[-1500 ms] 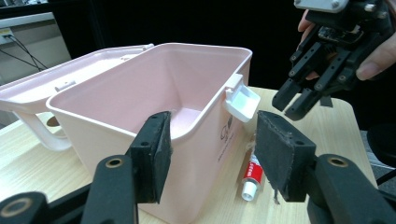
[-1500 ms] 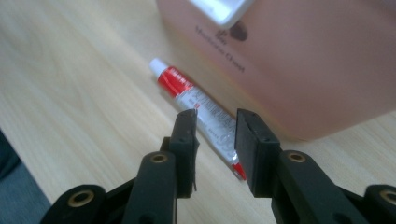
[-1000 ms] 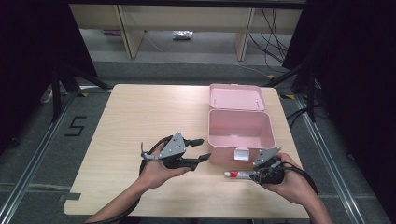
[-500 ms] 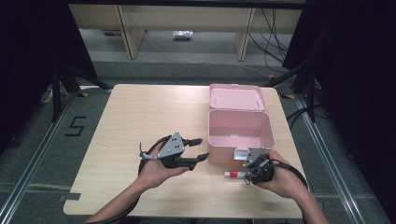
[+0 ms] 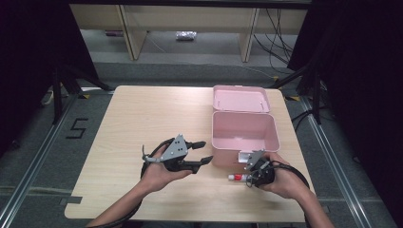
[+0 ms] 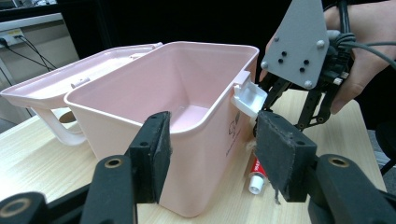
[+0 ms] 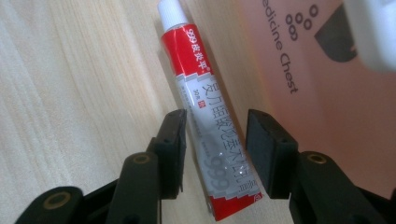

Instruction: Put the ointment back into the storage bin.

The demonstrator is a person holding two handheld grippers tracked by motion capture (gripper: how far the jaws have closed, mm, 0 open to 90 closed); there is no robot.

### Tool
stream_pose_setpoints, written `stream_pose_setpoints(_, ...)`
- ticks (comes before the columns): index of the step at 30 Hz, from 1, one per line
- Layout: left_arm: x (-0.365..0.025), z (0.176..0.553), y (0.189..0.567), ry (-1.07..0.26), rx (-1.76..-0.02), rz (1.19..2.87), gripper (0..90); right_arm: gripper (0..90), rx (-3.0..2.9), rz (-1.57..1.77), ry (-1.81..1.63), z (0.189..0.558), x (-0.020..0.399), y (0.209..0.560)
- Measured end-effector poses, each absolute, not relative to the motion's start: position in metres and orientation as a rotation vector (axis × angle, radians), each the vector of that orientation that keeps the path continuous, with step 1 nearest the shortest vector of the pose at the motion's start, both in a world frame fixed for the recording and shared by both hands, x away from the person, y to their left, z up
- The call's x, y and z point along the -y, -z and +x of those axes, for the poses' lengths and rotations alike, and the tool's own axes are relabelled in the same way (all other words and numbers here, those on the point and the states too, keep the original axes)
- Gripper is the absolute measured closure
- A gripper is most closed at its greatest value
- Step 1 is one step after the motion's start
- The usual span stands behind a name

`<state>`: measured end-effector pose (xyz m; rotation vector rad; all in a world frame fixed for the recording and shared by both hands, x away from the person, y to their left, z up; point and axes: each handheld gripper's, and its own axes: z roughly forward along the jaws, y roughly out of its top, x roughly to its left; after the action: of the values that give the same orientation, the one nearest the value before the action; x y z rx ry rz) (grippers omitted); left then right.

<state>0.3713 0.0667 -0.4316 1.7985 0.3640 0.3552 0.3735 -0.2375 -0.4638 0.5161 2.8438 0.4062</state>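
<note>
Red-and-white tube (image 7: 208, 116) between open jaws

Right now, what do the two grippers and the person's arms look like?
Both grippers are black, jointed metal with two flat black padded jaws. The left gripper carries a grey three-cornered plate with small holes; the right gripper has one too. A black cable trails from the right gripper. The forearms are bare, with no sleeves in sight.
</note>
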Motion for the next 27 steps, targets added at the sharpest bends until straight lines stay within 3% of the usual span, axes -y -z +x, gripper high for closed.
stream_pose_setpoints(27, -0.0681, 0.3714, 0.4324, -0.358, -0.356, 1.807, 44.5, 57.4, -2.869, 0.447, -0.402, 0.3774, 0.2357, 0.4741)
